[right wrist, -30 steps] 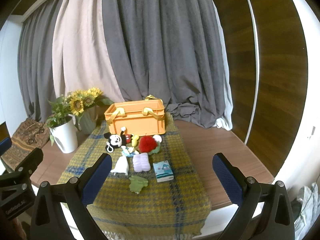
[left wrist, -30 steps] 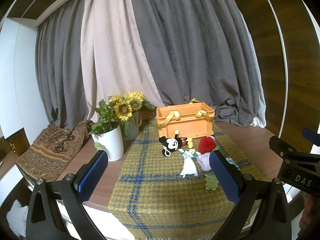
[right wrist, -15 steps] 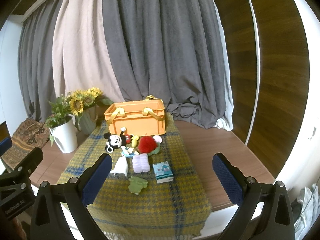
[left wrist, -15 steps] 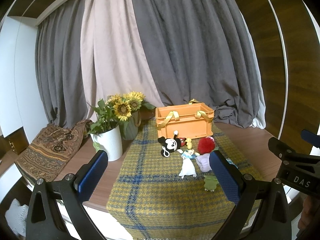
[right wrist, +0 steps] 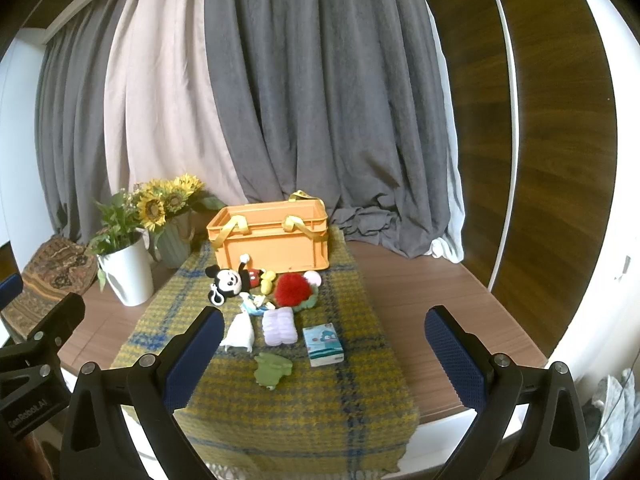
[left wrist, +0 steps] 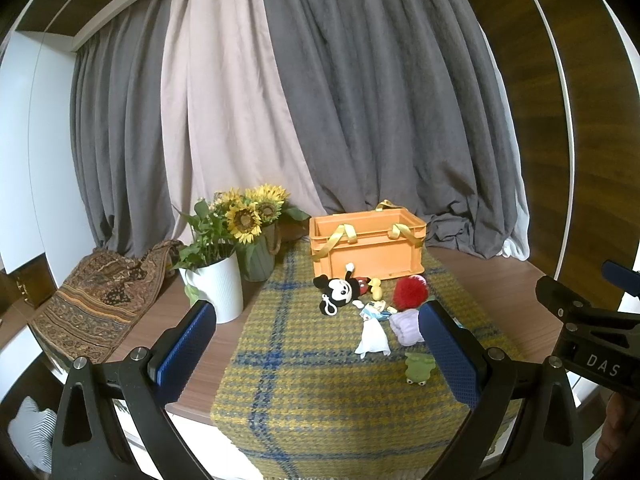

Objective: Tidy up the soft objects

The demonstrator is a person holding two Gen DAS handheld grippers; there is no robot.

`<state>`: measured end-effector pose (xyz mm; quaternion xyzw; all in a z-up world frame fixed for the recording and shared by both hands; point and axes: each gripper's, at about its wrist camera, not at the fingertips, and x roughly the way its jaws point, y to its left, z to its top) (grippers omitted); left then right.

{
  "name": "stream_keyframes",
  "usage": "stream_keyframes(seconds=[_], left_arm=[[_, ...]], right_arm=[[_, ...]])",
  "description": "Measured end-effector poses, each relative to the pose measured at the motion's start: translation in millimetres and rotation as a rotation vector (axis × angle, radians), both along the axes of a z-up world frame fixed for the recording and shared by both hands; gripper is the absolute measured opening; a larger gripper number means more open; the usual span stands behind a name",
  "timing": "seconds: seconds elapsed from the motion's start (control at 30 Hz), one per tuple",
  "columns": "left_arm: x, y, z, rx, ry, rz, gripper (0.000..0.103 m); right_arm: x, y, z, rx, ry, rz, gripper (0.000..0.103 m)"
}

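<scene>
An orange basket (left wrist: 366, 246) (right wrist: 272, 242) with yellow straps stands at the back of a yellow-blue plaid cloth (left wrist: 320, 380) (right wrist: 320, 392). In front of it lie several soft toys: a Mickey plush (left wrist: 340, 290) (right wrist: 232, 278), a red pompom (left wrist: 410, 290) (right wrist: 292, 288), a white doll (left wrist: 372, 334) (right wrist: 240, 330), a lilac pad (left wrist: 406, 324) (right wrist: 280, 324), a green frog (left wrist: 418, 366) (right wrist: 272, 368) and a small tissue pack (right wrist: 323, 344). My left gripper (left wrist: 320, 352) and right gripper (right wrist: 324, 352) are both open and empty, well short of the toys.
A white pot with sunflowers (left wrist: 216, 284) (right wrist: 128, 272) and a green vase (left wrist: 256, 260) stand left of the cloth. A patterned fabric (left wrist: 92, 304) lies at the far left. Curtains hang behind. The wooden table (right wrist: 420, 300) extends to the right.
Both views have shifted slightly; the scene sits a little farther and higher in the left wrist view. No object has moved.
</scene>
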<state>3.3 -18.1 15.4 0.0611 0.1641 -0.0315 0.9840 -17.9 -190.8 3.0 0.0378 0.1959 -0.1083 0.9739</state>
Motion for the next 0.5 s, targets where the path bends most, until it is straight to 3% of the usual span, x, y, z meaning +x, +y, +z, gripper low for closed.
stream_keyframes(seconds=[0.5], left_arm=[[-0.6, 0.3, -2.1, -0.001, -0.001, 0.000, 0.103]], right_arm=[[0.1, -2.8, -0.2, -0.006, 0.001, -0.005, 0.102]])
